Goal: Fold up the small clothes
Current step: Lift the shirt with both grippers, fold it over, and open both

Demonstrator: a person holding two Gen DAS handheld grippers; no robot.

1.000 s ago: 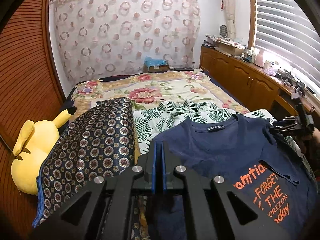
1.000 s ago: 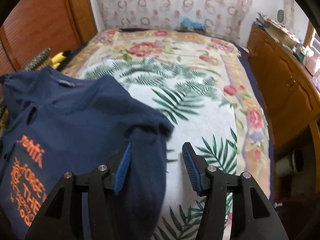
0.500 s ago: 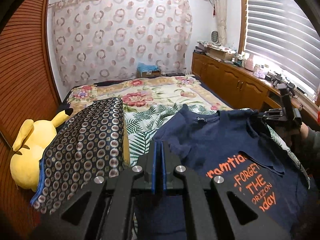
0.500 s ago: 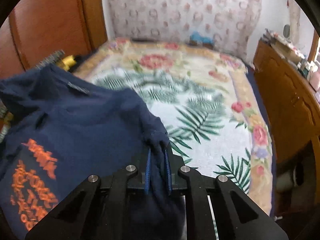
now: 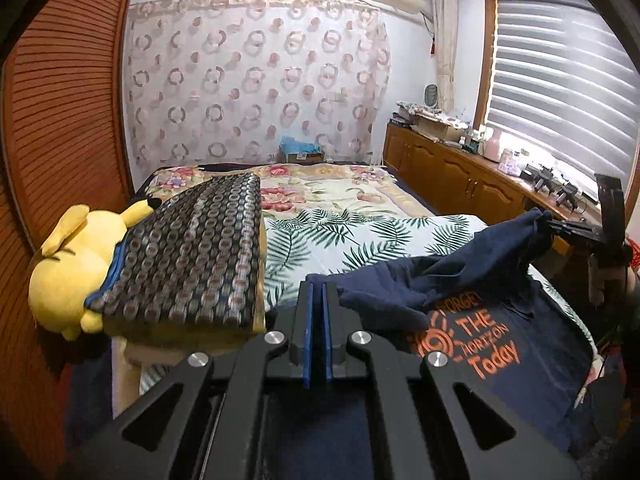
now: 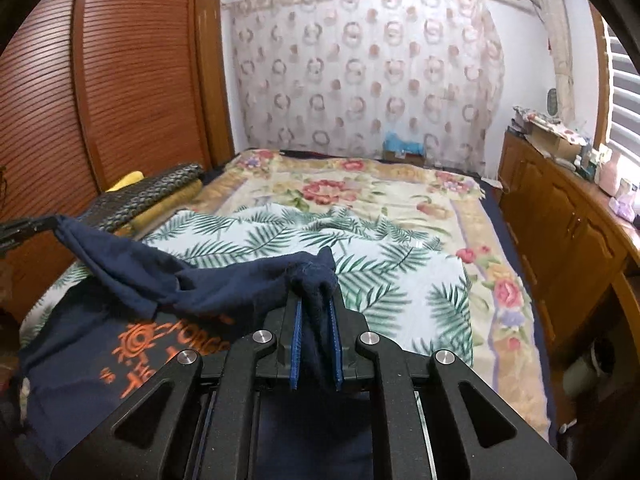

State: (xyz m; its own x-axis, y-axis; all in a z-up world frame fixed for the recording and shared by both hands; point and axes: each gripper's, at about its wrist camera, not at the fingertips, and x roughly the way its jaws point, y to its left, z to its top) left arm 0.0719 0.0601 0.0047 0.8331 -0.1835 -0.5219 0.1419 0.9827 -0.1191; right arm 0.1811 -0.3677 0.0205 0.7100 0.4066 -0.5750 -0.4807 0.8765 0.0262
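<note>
A navy T-shirt (image 5: 472, 320) with orange print lies at the near end of the bed, its top edge lifted and stretched between both grippers. My left gripper (image 5: 315, 300) is shut on one shoulder corner of the shirt. My right gripper (image 6: 315, 308) is shut on the other shoulder corner, with a bunch of cloth between its blue pads (image 6: 296, 340). In the right wrist view the shirt (image 6: 168, 312) hangs from the left gripper (image 6: 24, 228) at far left. In the left wrist view the right gripper (image 5: 576, 232) is at far right.
The bed carries a palm-leaf blanket (image 6: 360, 248) over a floral quilt (image 6: 360, 188). A folded patterned blanket (image 5: 192, 252) and a yellow plush toy (image 5: 64, 272) lie at the left. Wooden cabinets (image 6: 568, 232) run along the right, a slatted wardrobe (image 6: 100, 80) along the left.
The right gripper closed on the shirt's shoulder. Both grippers then rose and drew back toward me, lifting the shirt's top edge and folding it over the printed front.
</note>
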